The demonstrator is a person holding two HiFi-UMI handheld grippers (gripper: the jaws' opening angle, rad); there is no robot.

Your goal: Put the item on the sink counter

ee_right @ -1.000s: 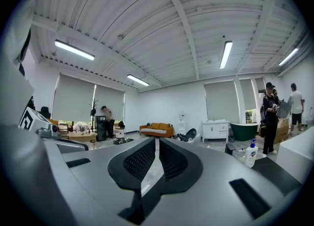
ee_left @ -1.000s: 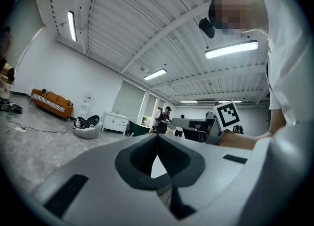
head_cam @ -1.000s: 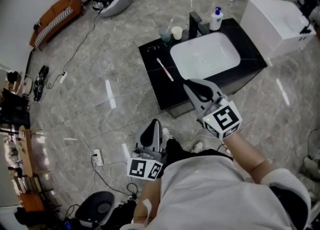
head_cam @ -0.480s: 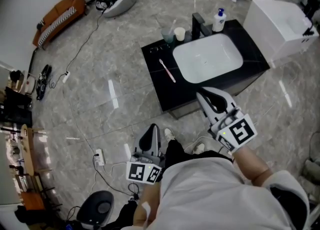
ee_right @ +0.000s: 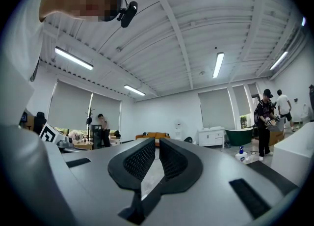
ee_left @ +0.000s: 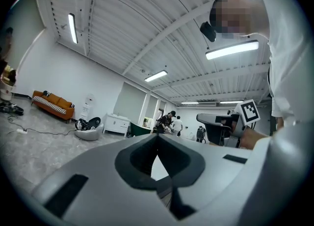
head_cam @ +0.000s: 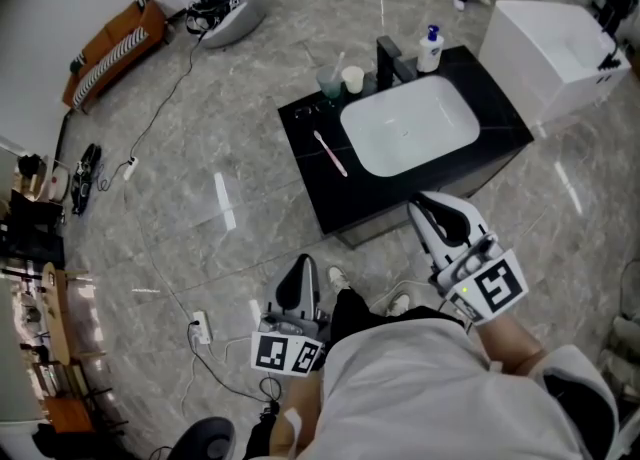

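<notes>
A pink toothbrush point(head_cam: 330, 153) lies on the left part of the black sink counter point(head_cam: 310, 178), beside the white basin point(head_cam: 410, 128). My right gripper point(head_cam: 432, 206) hangs off the counter's front edge, above the floor; its jaws are drawn together to a thin slit and hold nothing point(ee_right: 153, 144). My left gripper point(head_cam: 299, 270) is low by my body, further from the counter, shut and empty point(ee_left: 157, 139). Neither gripper touches the toothbrush.
Two cups point(head_cam: 340, 80), a dark faucet point(head_cam: 390, 58) and a soap bottle point(head_cam: 431, 48) stand along the counter's back edge. A white tub point(head_cam: 555, 48) stands to its right. Cables and a power strip point(head_cam: 198, 320) lie on the marble floor at the left.
My right gripper has drawn back from over the counter's front edge toward my body. The left gripper has barely moved. The toothbrush stays where it lay.
</notes>
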